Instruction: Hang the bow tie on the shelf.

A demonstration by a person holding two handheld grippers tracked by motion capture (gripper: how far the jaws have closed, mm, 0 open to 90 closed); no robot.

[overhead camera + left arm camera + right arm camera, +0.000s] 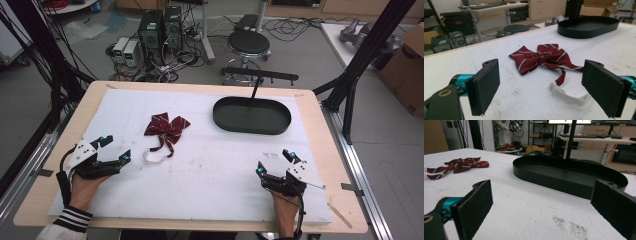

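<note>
Holding one gripper in each hand, both low over the white foam mat that covers the wooden table. Left gripper sits at the near left of the mat, w/ its black padded jaws spread wide and nothing between them; released, not touching anything. My striped sleeve cuff shows at the bottom edge behind it. Right gripper is at the near right, jaws also wide apart and empty, pads clear of the mat's surface as far as I can tell.

Just ahead of the left gripper, slightly to its right, lies the dark red bow tie with thin white stripes, flat on the mat. Its white elastic neck strap loops out on the near side, so the strap is the part closest to my left jaws; in the left gripper view the strap lies between the two pads' lines of sight, w/ the bow beyond it.

Farther back, ahead of the right gripper, sits the black oval plastic tray, well apart from the bow tie. In the right gripper view the tray's wall is straight ahead.

Beyond the table: a black round stool and computer towers on the floor.
</note>
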